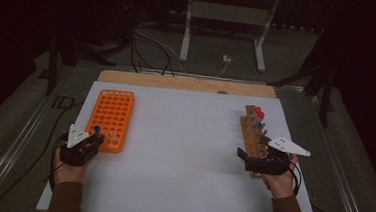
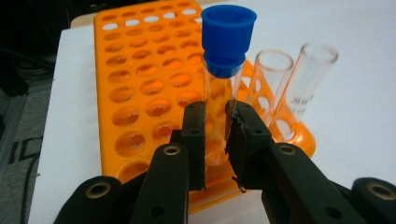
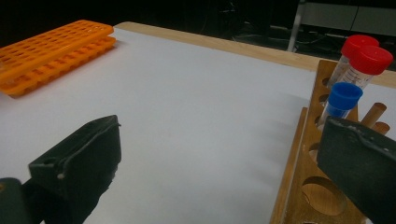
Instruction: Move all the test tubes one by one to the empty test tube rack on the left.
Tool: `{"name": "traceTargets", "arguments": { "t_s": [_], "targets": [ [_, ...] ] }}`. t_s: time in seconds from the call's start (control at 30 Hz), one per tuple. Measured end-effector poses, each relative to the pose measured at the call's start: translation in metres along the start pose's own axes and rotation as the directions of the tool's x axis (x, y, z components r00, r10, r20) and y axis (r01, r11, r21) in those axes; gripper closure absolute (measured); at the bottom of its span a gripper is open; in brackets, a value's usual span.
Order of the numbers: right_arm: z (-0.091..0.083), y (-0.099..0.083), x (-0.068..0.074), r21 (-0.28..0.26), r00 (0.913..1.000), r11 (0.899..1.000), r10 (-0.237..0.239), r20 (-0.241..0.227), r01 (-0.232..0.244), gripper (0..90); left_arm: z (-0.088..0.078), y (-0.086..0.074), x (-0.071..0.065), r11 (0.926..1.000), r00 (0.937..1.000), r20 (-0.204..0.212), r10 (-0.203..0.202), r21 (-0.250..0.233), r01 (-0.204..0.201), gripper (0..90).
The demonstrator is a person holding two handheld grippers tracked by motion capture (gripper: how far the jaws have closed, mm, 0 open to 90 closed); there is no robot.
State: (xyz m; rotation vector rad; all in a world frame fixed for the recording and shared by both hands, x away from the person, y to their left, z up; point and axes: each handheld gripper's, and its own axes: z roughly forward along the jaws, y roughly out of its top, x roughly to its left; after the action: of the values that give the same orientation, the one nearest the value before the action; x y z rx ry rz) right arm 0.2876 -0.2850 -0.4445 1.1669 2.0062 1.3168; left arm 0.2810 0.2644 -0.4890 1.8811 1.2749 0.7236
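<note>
Two claws: left claw (image 2: 216, 140) pinches blue-capped tube (image 2: 223, 79), its bottom hidden; right claw (image 3: 224, 168) gapes wide.

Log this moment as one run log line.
left tool: shut on blue-capped tube, above orange rack | right tool: open, by wooden rack

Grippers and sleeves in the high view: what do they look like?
Both the left gripper and the right gripper are black, two-jawed, each topped by a pale grey three-cornered plate; the left plate bears small green dots. A dark cable trails from each. In the gripper views the flat black pads look scuffed. The sleeves are brown.
</note>
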Motion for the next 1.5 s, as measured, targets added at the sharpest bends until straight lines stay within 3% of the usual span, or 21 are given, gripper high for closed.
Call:
{"name": "traceTargets", "arguments": {
  "t_s": [0.4, 0.6, 0.73, 0.9, 1.07, 1.2, 1.3, 1.5],
  "targets": [
    [0.001, 0.0, 0.001, 0.004, 1.0, 1.0, -0.008, -0.004, 0.008, 0.0, 0.001, -0.002, 0.002, 0.9999, 1.0, 0.005, -0.008, 0.011, 0.007, 76.2],
    [0.0, 0.0, 0.0, 0.002, 1.0, 1.0, -0.003, -0.004, 0.003, 0.0, -0.006, -0.004, 0.005, 0.999, 0.999, 0.009, -0.045, -0.004, 0.045, 58.2],
    [0.0, 0.0, 0.001, 0.003, 1.0, 1.0, -0.005, -0.005, 0.005, 0.0, -0.014, -0.005, 0.006, 0.9976, 0.9979, 0.007, -0.064, -0.027, 0.064, 39.7],
    [0.0, 0.0, 0.0, 0.005, 1.0, 1.0, -0.005, 0.0, 0.005, 0.0, -0.025, -0.002, 0.007, 0.9865, 0.9912, 0.042, -0.125, -0.101, 0.129, 19.1],
    [0.0, 0.003, -0.002, 0.003, 0.9999, 1.0, -0.008, 0.012, 0.008, 0.0, -0.029, 0.006, 0.002, 0.9789, 0.9891, 0.051, -0.138, -0.145, 0.144, 1.5],
    [-0.001, 0.006, -0.006, 0.001, 0.9997, 1.0, -0.011, 0.021, 0.011, 0.0, -0.033, 0.014, -0.004, 0.9732, 0.9884, 0.073, -0.133, -0.179, 0.145, 0.6],
    [-0.001, 0.009, -0.012, 0.002, 0.9994, 1.0, -0.014, 0.033, 0.014, 0.0, -0.035, 0.02, -0.007, 0.9666, 0.9817, 0.118, -0.15, -0.191, 0.17, 1.9],
    [0.0, 0.019, -0.026, 0.011, 0.9974, 1.0, -0.009, 0.072, 0.009, 0.1, -0.033, 0.031, -0.023, 0.9622, 0.9795, 0.153, -0.13, -0.219, 0.162, 1.0]
  ]
}}
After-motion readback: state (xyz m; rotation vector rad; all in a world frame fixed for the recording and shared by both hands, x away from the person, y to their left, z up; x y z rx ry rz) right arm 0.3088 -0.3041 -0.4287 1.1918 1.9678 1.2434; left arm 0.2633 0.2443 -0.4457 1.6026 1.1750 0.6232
